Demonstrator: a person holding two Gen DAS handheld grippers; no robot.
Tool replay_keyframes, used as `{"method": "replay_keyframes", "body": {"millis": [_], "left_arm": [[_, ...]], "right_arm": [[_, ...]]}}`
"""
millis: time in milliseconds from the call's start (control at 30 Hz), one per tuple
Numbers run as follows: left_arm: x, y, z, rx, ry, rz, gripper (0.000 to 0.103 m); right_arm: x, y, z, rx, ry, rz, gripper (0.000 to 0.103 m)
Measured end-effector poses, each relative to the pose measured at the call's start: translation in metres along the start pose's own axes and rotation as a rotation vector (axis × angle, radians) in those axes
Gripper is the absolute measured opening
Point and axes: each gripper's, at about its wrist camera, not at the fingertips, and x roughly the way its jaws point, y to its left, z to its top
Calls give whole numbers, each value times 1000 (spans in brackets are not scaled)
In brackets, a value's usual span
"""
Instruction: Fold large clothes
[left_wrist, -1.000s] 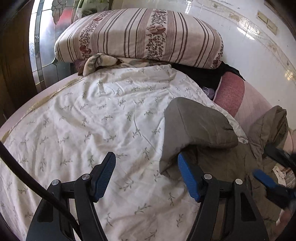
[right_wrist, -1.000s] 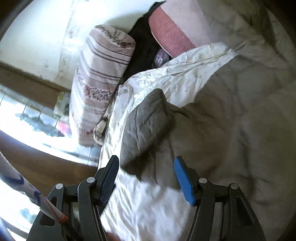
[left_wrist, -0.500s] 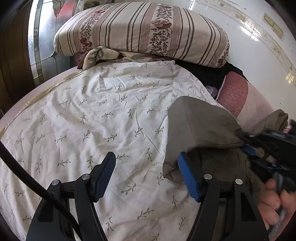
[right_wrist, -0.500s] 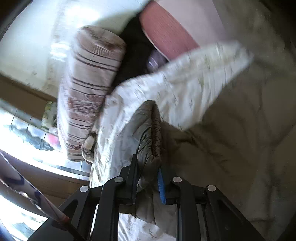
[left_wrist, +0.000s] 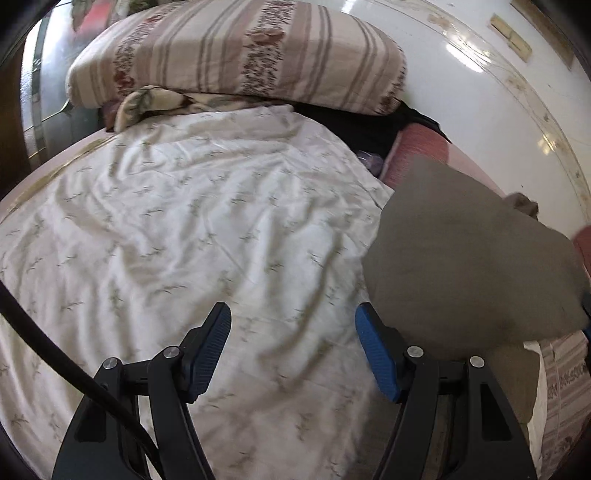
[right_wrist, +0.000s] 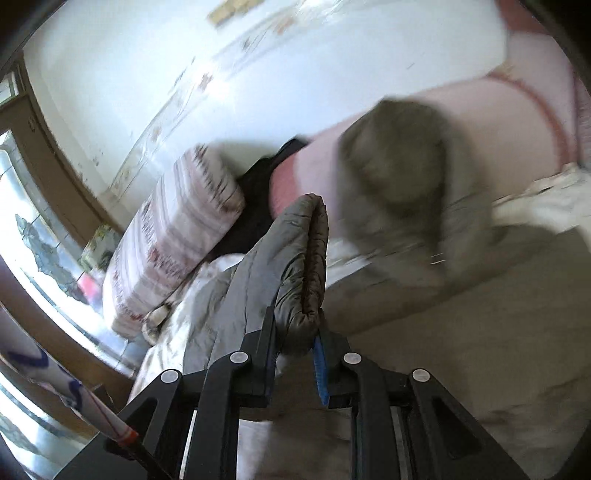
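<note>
— Right claw (right_wrist: 295, 341)?
— Clamped narrow on a folded edge of the grey-green padded jacket (right_wrist: 295, 266), jaws just closed onto it within the last moment; quilted brown lining showing along the pinched seam, straight ahead of the pads.
— Rest of the jacket?
— Trailing off ahead and to the right of that claw, blurred, over the bed; a rounded hood-like lump further ahead. In the left wrist view, a broad bulge of the same jacket (left_wrist: 469, 258) raised just right of and beyond the blue pad, partly covering the right finger's base.
— Left claw (left_wrist: 293, 350)?
— Standing wide, nothing between the pads, pointing down over the white leaf-print sheet (left_wrist: 184, 229). Not touching the jacket, as far as visible.
— Beyond it?
— Striped floral pillow (left_wrist: 236, 55) well ahead, at the head of the bed; dark cloth (left_wrist: 354, 129) and a pink-red cushion (left_wrist: 421, 151) ahead and to the right, beside the white wall (left_wrist: 480, 92).
— Anything else near the left claw?
— Black cable (left_wrist: 55, 347) curving in by its left finger.
</note>
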Motion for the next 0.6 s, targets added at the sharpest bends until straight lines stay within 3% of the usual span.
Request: {"method": "replay_keyframes", "body": {"millis": [200, 467, 600], "left_arm": [[6, -43, -16, 89, 5, -40, 69], [30, -111, -45, 257, 18, 31, 69], [41, -137, -57, 344, 10, 97, 70]], "right_arm": [[-53, -62, -9, -45, -52, -149, 19], [-33, -143, -37, 20, -2, -224, 19], [-22, -182, -35, 146, 80, -262, 19]]}}
